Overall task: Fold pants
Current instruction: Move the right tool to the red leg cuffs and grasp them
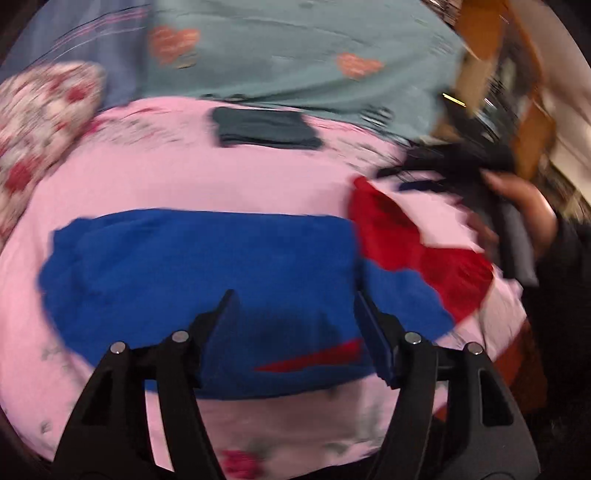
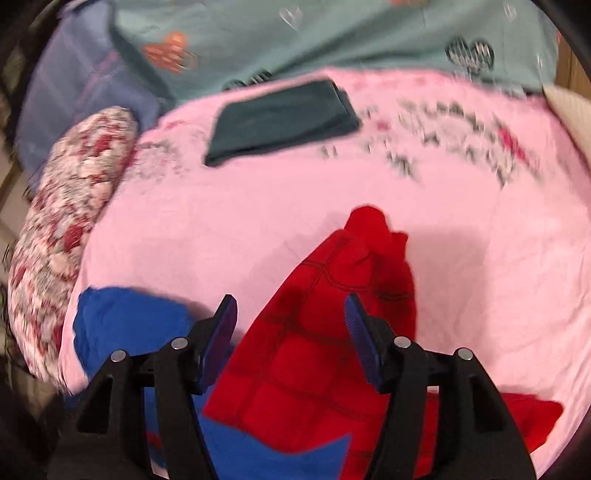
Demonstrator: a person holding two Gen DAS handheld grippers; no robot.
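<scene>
Pink bedsheet (image 2: pixel 280 206) meets teal heart-print blanket (image 2: pixel 332 40) behind.

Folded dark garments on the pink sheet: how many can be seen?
1. The folded dark garment lies at the far side of the pink sheet, near the grey-green blanket. Others may be hidden outside the views.

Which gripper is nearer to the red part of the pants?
Right. The right gripper hangs open directly over the red part, which shows between its jaws. The left gripper is open over the blue part, with the red part off to its right.
</scene>
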